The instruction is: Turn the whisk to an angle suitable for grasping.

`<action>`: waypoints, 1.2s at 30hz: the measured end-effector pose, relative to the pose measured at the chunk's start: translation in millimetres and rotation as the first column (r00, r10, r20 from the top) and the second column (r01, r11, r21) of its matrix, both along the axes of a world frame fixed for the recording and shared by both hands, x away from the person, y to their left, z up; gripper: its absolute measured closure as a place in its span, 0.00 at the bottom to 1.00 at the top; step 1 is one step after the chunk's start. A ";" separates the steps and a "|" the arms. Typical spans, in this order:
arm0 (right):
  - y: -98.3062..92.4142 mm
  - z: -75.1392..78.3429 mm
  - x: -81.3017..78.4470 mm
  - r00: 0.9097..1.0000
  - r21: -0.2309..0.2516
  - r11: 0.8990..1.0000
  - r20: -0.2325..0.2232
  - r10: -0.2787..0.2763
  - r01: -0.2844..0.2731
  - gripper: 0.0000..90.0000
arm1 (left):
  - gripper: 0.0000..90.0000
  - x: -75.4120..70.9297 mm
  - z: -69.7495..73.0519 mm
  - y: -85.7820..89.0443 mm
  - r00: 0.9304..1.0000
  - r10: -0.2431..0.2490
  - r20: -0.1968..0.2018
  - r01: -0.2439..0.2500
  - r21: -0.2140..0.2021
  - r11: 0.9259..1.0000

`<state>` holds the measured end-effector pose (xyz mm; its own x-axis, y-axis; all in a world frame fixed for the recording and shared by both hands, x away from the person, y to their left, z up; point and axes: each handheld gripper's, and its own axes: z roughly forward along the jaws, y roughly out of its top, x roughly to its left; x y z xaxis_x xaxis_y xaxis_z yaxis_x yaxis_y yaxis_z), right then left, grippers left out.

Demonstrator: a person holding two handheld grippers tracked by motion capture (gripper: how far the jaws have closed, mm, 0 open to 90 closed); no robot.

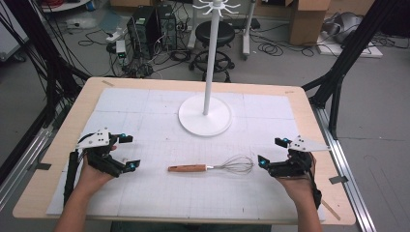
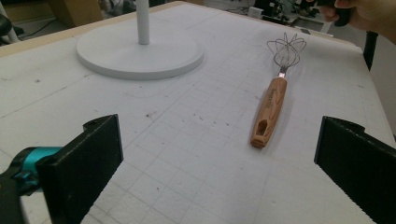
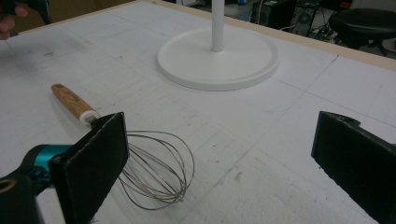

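Observation:
A whisk [image 1: 212, 167] with a wooden handle and a wire head lies flat on the white gridded mat, handle pointing left. My left gripper [image 1: 126, 152] hovers open to the left of the handle, nothing between its jaws. In the left gripper view the whisk [image 2: 271, 105] lies ahead and to the right. My right gripper [image 1: 271, 151] stands open just right of the wire head, jaws empty. In the right gripper view the whisk's wire head [image 3: 156, 170] lies beside the left jaw, partly hidden by it.
A white stand with a round base [image 1: 205, 116] and a tall pole [image 1: 211, 53] stands at the mat's back middle. The wooden table edge [image 1: 43, 159] frames the mat. Beyond the table are a stool [image 1: 214, 36], computers and cables on the floor.

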<state>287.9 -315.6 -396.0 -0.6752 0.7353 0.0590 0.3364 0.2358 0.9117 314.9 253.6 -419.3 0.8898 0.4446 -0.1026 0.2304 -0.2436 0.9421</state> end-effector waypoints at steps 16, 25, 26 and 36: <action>-2.2 0.4 -3.2 1.000 -0.007 1.000 0.006 -0.004 0.004 0.03 | 0.02 -0.2 2.3 3.3 1.000 0.007 0.014 -0.007 -0.009 1.000; 4.7 -1.5 -0.2 1.000 -0.015 1.000 -0.005 0.022 -0.022 0.03 | 0.02 -0.2 3.1 4.6 1.000 0.007 0.020 -0.007 -0.012 1.000; 5.0 -1.1 -0.2 1.000 -0.014 1.000 -0.005 0.023 -0.023 0.03 | 0.02 -0.2 3.1 4.6 1.000 0.007 0.020 -0.007 -0.012 1.000; 12.7 5.3 -0.8 0.999 -0.022 0.999 0.005 0.042 -0.042 0.03 | 0.02 -1.2 3.6 3.4 1.000 0.004 0.024 -0.004 0.001 1.000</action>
<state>287.1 -302.9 -390.7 -0.7059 0.7072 0.0394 0.3207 0.2695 0.9080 313.7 257.0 -415.7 0.8902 0.4484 -0.0803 0.2084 -0.2441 0.9471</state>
